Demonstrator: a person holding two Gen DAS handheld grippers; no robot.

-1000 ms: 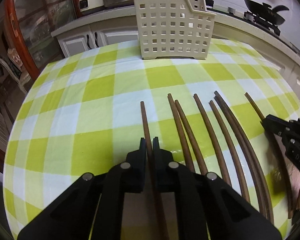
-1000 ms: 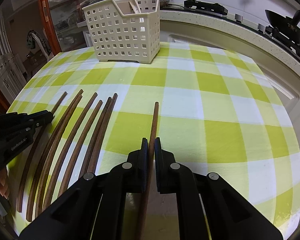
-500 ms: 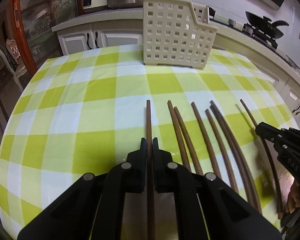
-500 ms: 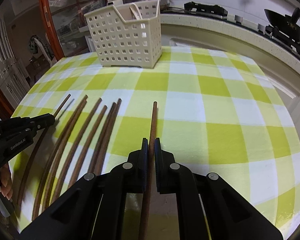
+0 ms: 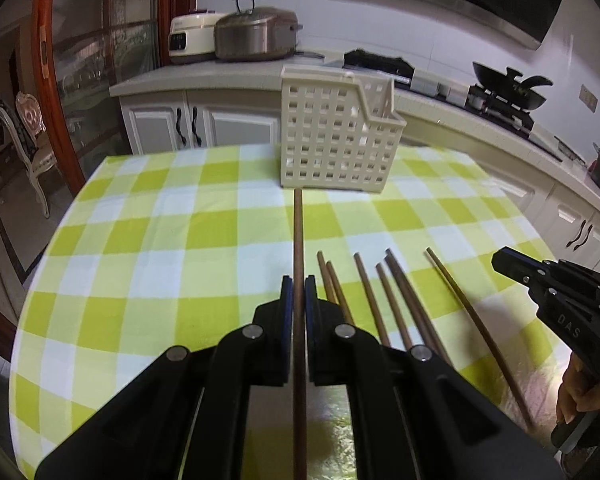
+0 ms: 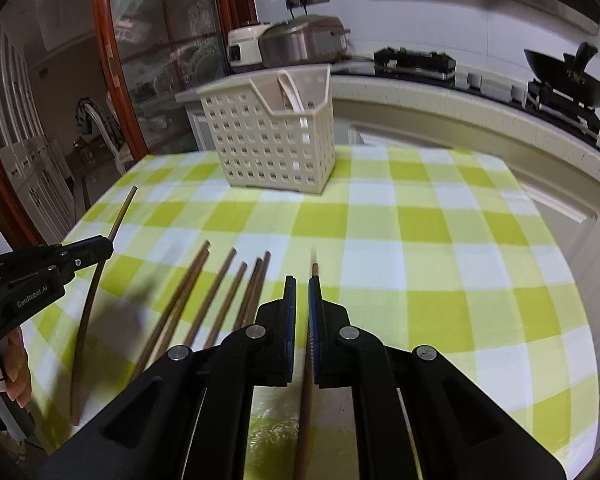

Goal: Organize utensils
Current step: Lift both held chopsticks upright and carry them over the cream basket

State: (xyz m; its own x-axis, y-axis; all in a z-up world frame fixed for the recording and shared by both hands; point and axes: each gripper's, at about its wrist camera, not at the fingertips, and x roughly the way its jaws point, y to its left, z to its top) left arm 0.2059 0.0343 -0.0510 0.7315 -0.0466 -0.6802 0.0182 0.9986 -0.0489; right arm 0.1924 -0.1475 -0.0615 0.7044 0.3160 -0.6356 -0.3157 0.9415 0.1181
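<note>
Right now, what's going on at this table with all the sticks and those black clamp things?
A person is tidying chopsticks on a checked tablecloth, holding a two-finger gripper in each hand. The left gripper is shut on one chopstick, and the right gripper is shut on another chopstick. Both are held off the cloth. Six loose chopsticks lie flat on the cloth between the grippers. The slotted basket at the far side already holds a white utensil.

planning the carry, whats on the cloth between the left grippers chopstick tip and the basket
Nothing: in the left wrist view only bare checked cloth separates the held chopstick from the basket.
</note>
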